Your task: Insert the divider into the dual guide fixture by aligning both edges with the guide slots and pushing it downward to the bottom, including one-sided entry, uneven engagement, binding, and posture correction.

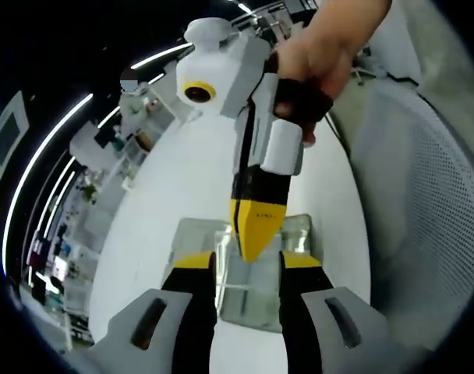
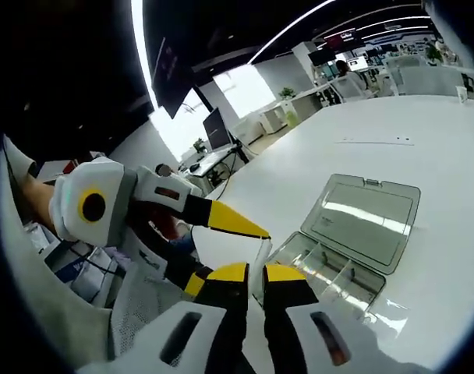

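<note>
Yellow-tipped black fingers of our left gripper (image 1: 249, 261) stand spread, and the clear plastic compartment box (image 1: 256, 292) sits between and just beyond them on the white worktop (image 1: 190, 179). Into that gap from above comes our right gripper (image 1: 256, 226), its yellow tips drawn together to a point right over the box's middle; a hand (image 1: 323, 47) wraps its handle.

From the right gripper view, the right gripper (image 2: 256, 274) has its fingers nearly pressed together on a thin transparent divider (image 2: 262, 248), which we can only just make out as a pale edge rising between the tips. Just past them lies the box (image 2: 330, 269) with its hinged clear lid (image 2: 362, 218) thrown open away from us, inner walls marking off its compartments. The left gripper (image 2: 237, 224) reaches in from the left, its yellow tip close beside the divider's upper edge.

We judge the divider to be at the mouth of the guide slots, not yet seated; how deep it sits we cannot tell. To do this well, we would keep it upright, check that both edges enter together, and press evenly. If one side binds, we should back off slightly, level it with the left fingers, then push again.
</note>
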Motion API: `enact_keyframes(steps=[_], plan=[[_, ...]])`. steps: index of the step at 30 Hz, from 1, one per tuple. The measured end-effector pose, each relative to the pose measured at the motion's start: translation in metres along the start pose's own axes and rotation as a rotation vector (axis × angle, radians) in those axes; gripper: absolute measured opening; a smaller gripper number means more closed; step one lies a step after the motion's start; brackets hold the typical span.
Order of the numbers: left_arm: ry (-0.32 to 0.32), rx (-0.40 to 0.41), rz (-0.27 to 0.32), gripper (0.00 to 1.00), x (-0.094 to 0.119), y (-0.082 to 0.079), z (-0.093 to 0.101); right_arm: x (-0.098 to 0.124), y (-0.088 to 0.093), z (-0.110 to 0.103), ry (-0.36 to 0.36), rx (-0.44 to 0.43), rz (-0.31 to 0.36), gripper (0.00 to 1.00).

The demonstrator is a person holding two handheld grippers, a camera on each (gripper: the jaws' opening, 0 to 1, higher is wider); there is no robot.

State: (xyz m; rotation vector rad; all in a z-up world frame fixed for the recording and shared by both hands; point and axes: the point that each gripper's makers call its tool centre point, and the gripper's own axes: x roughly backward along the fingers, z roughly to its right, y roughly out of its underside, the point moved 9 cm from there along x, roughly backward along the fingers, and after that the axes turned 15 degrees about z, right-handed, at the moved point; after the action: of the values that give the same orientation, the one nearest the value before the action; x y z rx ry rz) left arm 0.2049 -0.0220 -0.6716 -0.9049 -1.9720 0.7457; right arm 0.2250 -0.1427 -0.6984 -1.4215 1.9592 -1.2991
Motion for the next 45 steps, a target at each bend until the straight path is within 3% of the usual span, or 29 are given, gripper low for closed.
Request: enact_keyframes(steps=[20, 45], plan=[[0.000, -0.001, 0.004, 0.27, 0.0008, 0.0003, 0.0032, 0.0003, 0.0028, 0.0007, -0.025, -0.032, -0.015, 0.00], [-0.004, -0.020, 0.009, 0.29, -0.0014, -0.0023, 0.0022, 0.0041, 0.0022, 0.0041, 0.001, -0.127, 0.002, 0.00]])
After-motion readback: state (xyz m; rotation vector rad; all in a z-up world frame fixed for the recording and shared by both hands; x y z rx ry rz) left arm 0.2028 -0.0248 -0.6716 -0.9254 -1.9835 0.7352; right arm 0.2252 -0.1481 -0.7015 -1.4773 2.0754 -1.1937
